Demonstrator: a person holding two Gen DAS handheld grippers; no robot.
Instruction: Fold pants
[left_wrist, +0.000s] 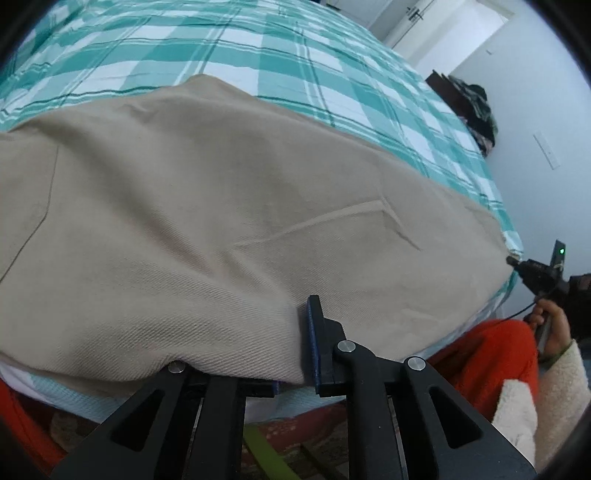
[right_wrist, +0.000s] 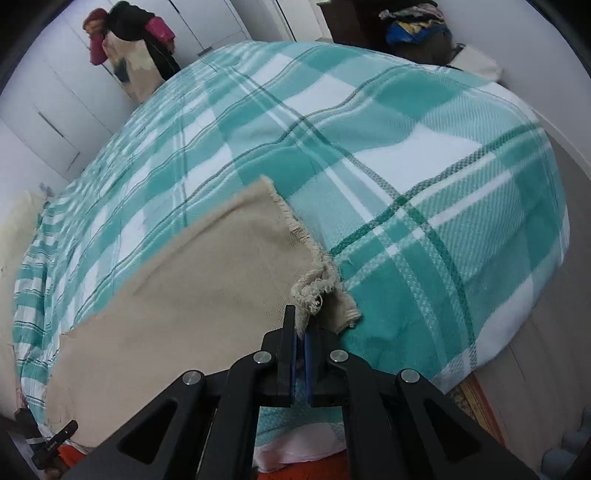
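Beige pants (left_wrist: 207, 206) lie stretched across a bed with a teal-and-white plaid cover (left_wrist: 258, 55). My left gripper (left_wrist: 295, 314) is at their near edge. Cloth drapes over and hides one finger, and the other finger (left_wrist: 314, 325) stands bare against the fold. The jaws look slightly apart with fabric between them, and I cannot tell whether they pinch it. My right gripper (right_wrist: 302, 314) is shut on the frayed hem (right_wrist: 314, 291) of the pants (right_wrist: 177, 295). From the left wrist view the right gripper (left_wrist: 535, 271) shows at the pants' far end. The left gripper (right_wrist: 55, 439) shows in the right wrist view's bottom-left corner.
A person in red trousers (left_wrist: 491, 350) and a fleecy cream sleeve (left_wrist: 535, 398) stands at the bed's near side. Clothes piles (right_wrist: 129, 40) (right_wrist: 417, 26) sit beyond the bed, and another dark clothes pile (left_wrist: 476, 107) lies by the wall. White cupboards (right_wrist: 55, 110) line one wall.
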